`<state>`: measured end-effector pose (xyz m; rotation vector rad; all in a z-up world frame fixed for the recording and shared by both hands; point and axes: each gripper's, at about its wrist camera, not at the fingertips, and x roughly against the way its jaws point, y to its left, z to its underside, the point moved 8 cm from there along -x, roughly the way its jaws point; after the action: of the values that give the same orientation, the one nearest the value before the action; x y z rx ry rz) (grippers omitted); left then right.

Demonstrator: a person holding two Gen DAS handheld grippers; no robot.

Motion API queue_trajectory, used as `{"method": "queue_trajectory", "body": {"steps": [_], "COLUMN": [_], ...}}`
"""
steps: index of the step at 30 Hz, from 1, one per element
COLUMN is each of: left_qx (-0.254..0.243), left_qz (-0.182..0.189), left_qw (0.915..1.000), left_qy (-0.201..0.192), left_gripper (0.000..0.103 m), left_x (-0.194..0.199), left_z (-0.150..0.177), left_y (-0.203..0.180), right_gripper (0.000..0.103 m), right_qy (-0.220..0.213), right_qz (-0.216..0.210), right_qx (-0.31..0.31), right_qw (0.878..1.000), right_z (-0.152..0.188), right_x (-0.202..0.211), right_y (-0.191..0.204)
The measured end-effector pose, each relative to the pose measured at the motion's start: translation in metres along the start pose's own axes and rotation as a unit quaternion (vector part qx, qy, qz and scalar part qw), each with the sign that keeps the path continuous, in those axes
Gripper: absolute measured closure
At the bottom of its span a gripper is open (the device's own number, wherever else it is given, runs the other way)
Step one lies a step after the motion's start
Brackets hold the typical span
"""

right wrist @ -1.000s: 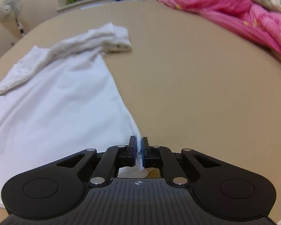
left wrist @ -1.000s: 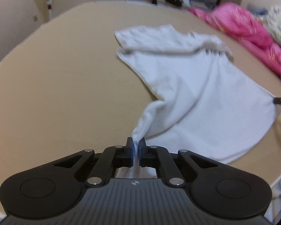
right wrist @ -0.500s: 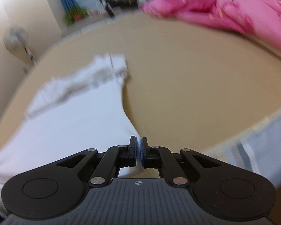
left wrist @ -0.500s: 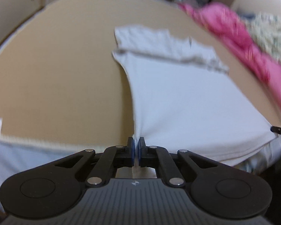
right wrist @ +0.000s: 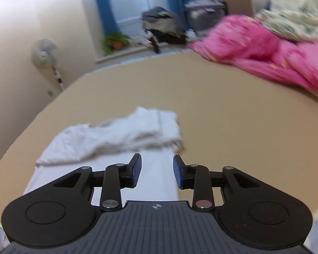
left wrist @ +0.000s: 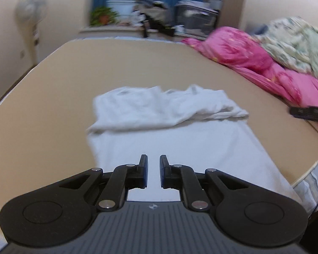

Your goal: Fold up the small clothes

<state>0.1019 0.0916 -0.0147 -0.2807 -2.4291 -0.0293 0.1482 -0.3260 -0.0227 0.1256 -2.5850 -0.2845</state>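
The white T-shirt lies flat on the tan bed, sleeves bunched at its twelve o'clock end. The left gripper and right gripper hover over it, both spread and empty. Best to pinch both near hem corners evenly before folding.

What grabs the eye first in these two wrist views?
The white T-shirt lying on the tan bed surface, its far end bunched into a crumpled fold. Both the left gripper and the right gripper hang open over its near half, holding nothing. A bright pink quilt is heaped along the right edge.
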Motion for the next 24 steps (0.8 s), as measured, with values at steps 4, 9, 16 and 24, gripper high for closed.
{"method": "queue_trajectory", "body": {"steps": [4,9,16,24], "left_qx": [-0.043,-0.056,-0.109,-0.055], "left_qz": [0.016,0.06,0.034,-0.038], "left_qw": [0.9989,0.9963,0.9905,0.9972], "left_qy": [-0.005,0.023,0.076,0.034], "left_gripper": [0.091,0.071,0.048,0.102], "left_x": [-0.057,-0.167,-0.315,-0.29], "left_z": [-0.045,-0.095,-0.107,-0.148], "left_y": [-0.053,-0.138,-0.217,-0.086], "right_gripper": [0.069,0.069,0.069,0.069], "right_qy": [0.022,0.034,0.044,0.057], "right_qz": [0.018,0.022,0.036,0.033], "right_qx": [-0.042,-0.071,-0.089,-0.058], "right_qw": [0.999,0.997,0.994,0.996], "right_z": [0.005,0.005,0.005,0.006], "right_x": [-0.024,-0.038,-0.049,-0.057], "right_y": [-0.016,-0.022,-0.039,-0.033]}}
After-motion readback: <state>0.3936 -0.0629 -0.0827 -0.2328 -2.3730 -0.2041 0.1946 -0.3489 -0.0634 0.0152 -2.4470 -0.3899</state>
